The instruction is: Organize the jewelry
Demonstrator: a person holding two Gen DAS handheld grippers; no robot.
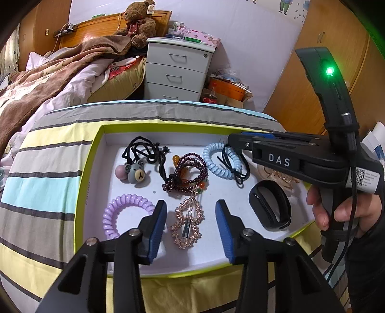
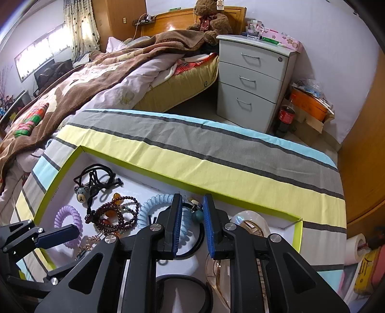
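A bedroom: an unmade bed [image 1: 60,79] with a brown blanket, a teddy bear [image 1: 139,21] at the headboard, and a white three-drawer cabinet [image 1: 178,69] beside it. Nearer, a worktop under a striped cloth [image 1: 41,168] carries a shallow white tray [image 1: 89,173] with a lime-green rim.

In the tray lie two coiled hair ties, one purple [image 1: 122,211] at the near left and one pale blue [image 1: 220,159] toward the far right; one grey bear-face charm [image 1: 138,173] on black cords; one dark red bead bracelet [image 1: 187,173] in several loops; one rose-gold crystal clip [image 1: 186,224]; one black wristband [image 1: 269,204]; and a thin black elastic [image 1: 237,166] lying across the blue coil.

The left hand-held gripper [image 1: 191,224] hangs over the near side of the tray, jaws wide apart on either side of the crystal clip, holding nothing. The right hand-held gripper [image 2: 191,224] reaches in from the right over the blue coil, its blue pads [image 2: 209,226] a narrow gap apart and parallel, with nothing between them. Its body covers part of a clear amber item at the tray's right end.

White letters "DAS" [image 1: 279,160] show on the right gripper's side, near a QR label [image 1: 361,177] and a lit green lamp [image 1: 329,71]. A cola bottle [image 2: 285,118] stands by the cabinet.
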